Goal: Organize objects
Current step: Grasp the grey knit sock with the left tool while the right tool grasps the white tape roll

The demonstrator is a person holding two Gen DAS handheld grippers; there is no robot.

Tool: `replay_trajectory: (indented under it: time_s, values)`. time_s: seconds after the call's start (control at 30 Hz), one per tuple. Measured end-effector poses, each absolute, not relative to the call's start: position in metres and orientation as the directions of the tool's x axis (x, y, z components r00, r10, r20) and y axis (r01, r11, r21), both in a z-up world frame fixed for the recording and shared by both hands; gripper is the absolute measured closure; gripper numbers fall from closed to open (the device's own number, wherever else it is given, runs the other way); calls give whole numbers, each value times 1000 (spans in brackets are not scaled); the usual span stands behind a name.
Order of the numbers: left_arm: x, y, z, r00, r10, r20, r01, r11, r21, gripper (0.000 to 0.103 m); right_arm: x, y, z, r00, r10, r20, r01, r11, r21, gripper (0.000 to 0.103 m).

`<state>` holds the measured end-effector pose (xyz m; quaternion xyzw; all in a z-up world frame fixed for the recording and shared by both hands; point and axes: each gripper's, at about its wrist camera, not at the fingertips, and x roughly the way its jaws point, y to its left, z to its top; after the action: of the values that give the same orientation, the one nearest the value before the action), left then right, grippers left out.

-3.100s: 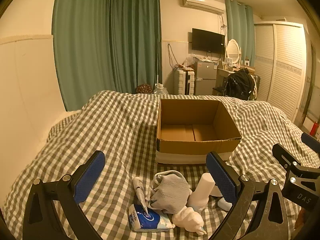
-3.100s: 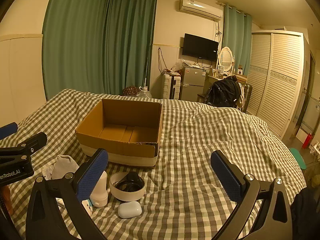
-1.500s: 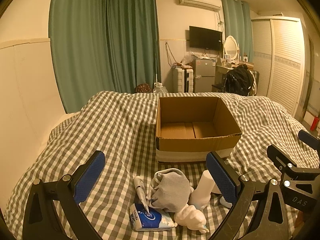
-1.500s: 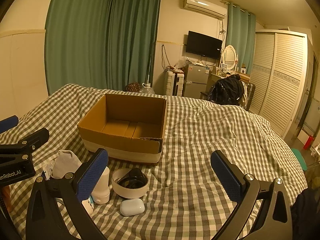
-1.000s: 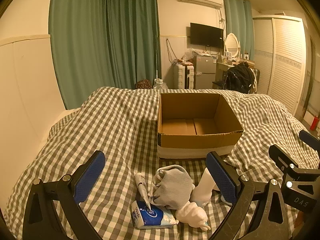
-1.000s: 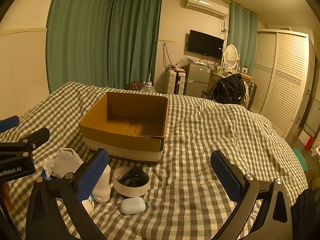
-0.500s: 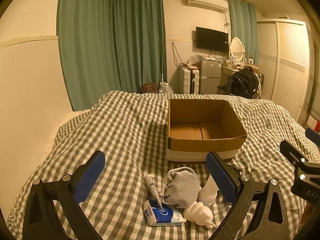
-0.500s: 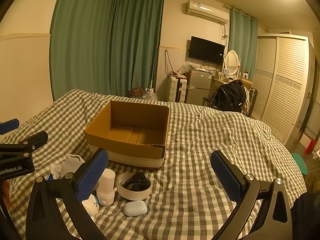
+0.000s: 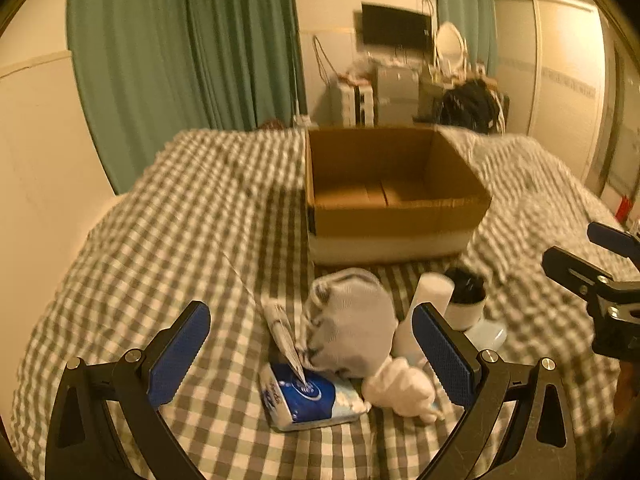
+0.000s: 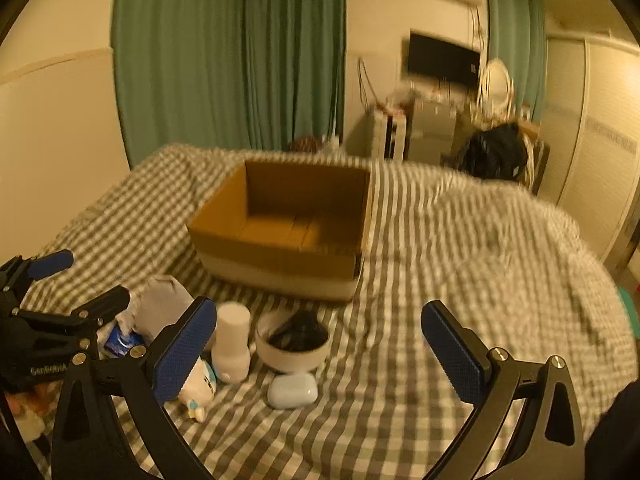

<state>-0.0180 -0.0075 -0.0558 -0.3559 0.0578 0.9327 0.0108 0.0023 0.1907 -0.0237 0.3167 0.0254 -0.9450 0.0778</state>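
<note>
Both grippers — left gripper point(image 9: 310, 352), right gripper point(image 10: 318, 354) — hovered wide apart, empty, over one cardboard box point(image 9: 394, 196) and one bowl point(image 10: 292, 354).

Grey-checked bedspread point(image 9: 180, 240), brown box point(image 9: 392, 184) (white-banded base), green curtains point(image 9: 180, 48).

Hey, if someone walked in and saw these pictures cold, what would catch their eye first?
Probably the open cardboard box, sitting empty in the middle of the checked bedspread. Next, the small heap of things just in front of it: a grey cloth pouch, a blue tissue pack, a white bottle, a bowl holding something dark, and a white earbud case. Both tongs, left and right, frame the views, open and empty.
</note>
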Motion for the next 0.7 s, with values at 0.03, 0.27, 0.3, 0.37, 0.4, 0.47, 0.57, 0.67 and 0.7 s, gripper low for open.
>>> replay_trajectory:
  time_s: [0.03, 0.27, 0.3, 0.37, 0.4, 0.47, 0.57, 0.67, 0.7]
  values:
    - [-20, -7, -60, -740, -28, -672, -62, -992, 109, 0, -1, 192, -31, -774, -128, -620, 159, -987, 5, 0]
    - [-42, 3, -89, -691, -59, -721, -86, -983, 163, 0, -36, 193, -83, -643, -157, -750, 182, -982, 49, 0]
    - [-45, 5, -93, -684, -61, -727, -93, -981, 170, 0, -41, 193, -88, -622, -160, -766, 186, -981, 54, 0]
    - [-49, 8, -100, -677, -59, -734, -107, -979, 176, 1, -53, 191, -100, -580, -171, -796, 195, -978, 68, 0]
    - [-53, 9, -103, -669, -58, -741, -114, -977, 179, 1, -59, 190, -105, -558, -179, -810, 203, -976, 76, 1]
    - [-58, 9, -107, -663, -46, -747, -123, -978, 169, 2, -70, 186, -116, -526, -196, -828, 218, -972, 91, 1]
    - [-67, 7, -111, -644, -13, -765, -141, -981, 136, 10, -86, 180, -128, -482, -198, -853, 230, -969, 95, 1]
    - [-73, 8, -114, -629, 12, -777, -162, -980, 116, 23, -95, 170, -138, -450, -206, -869, 259, -961, 94, 7]
    - [-75, 8, -115, -626, 24, -779, -172, -979, 108, 26, -97, 166, -142, -441, -204, -874, 269, -959, 87, 10]
